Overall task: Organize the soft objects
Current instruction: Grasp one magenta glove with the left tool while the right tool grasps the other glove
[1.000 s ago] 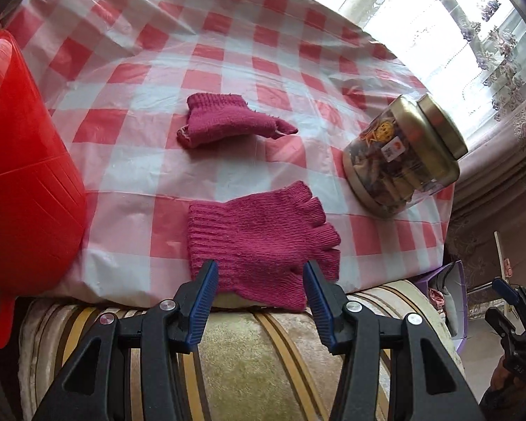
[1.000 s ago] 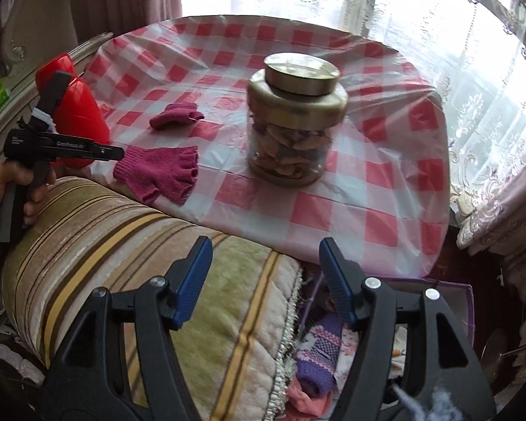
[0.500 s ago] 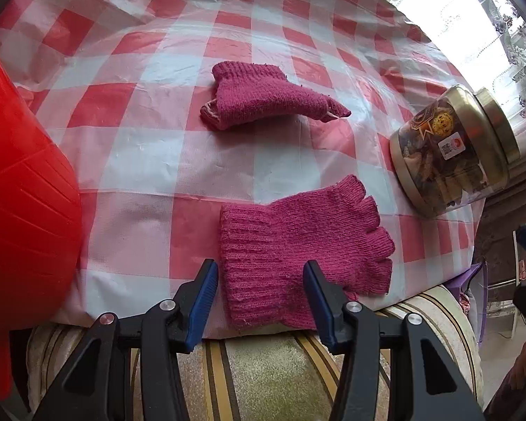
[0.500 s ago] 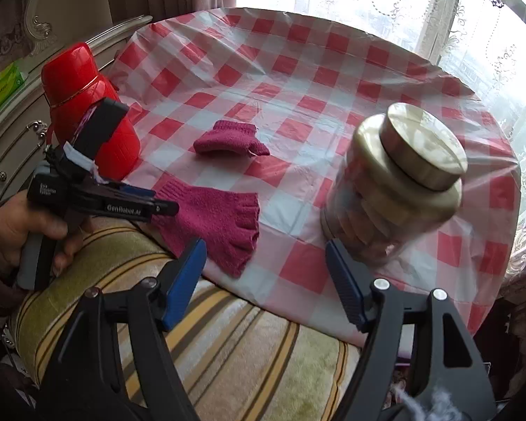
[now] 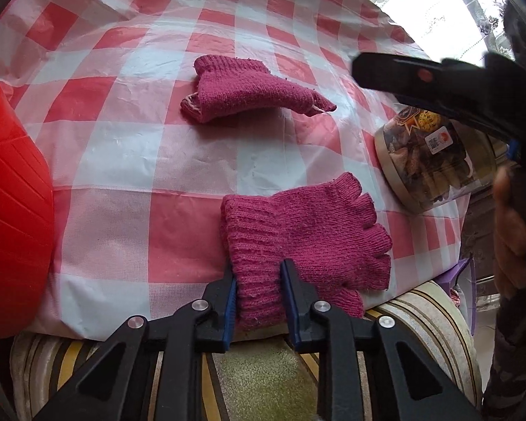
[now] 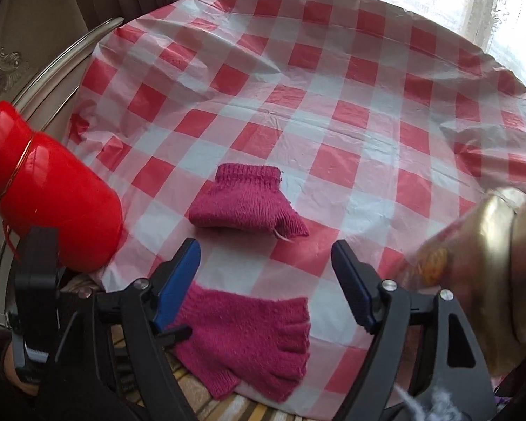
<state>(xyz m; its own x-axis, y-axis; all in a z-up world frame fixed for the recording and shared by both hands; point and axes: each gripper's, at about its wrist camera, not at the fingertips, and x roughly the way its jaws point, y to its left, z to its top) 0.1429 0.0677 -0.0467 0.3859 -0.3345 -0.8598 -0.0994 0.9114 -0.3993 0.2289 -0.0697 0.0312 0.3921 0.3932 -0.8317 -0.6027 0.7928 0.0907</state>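
Observation:
Two magenta knit fingerless gloves lie on the red-and-white checked tablecloth (image 6: pixel 333 105). The near glove (image 5: pixel 315 231) (image 6: pixel 249 336) lies flat at the table's front edge, fingers pointing right. My left gripper (image 5: pixel 257 273) has its jaws closing on this glove's ribbed cuff, and the blue pads squeeze the knit into a bunch. The far glove (image 5: pixel 249 87) (image 6: pixel 245 203) lies folded further in. My right gripper (image 6: pixel 264 249) hovers above the cloth between the two gloves, its jaws opening with nothing between them.
A red thermos (image 5: pixel 10 228) (image 6: pixel 52 196) stands at the left. A glass jar with a gold lid (image 5: pixel 435 161) (image 6: pixel 491 263) stands at the right. A striped cushion (image 5: pixel 256 379) runs along the table's front edge, with a purple box (image 5: pixel 468 273) beyond its right end.
The left jaws have narrowed onto the near glove's cuff. The right gripper has swept left from the jar to above the gloves and widened, and now shows in the left wrist view.

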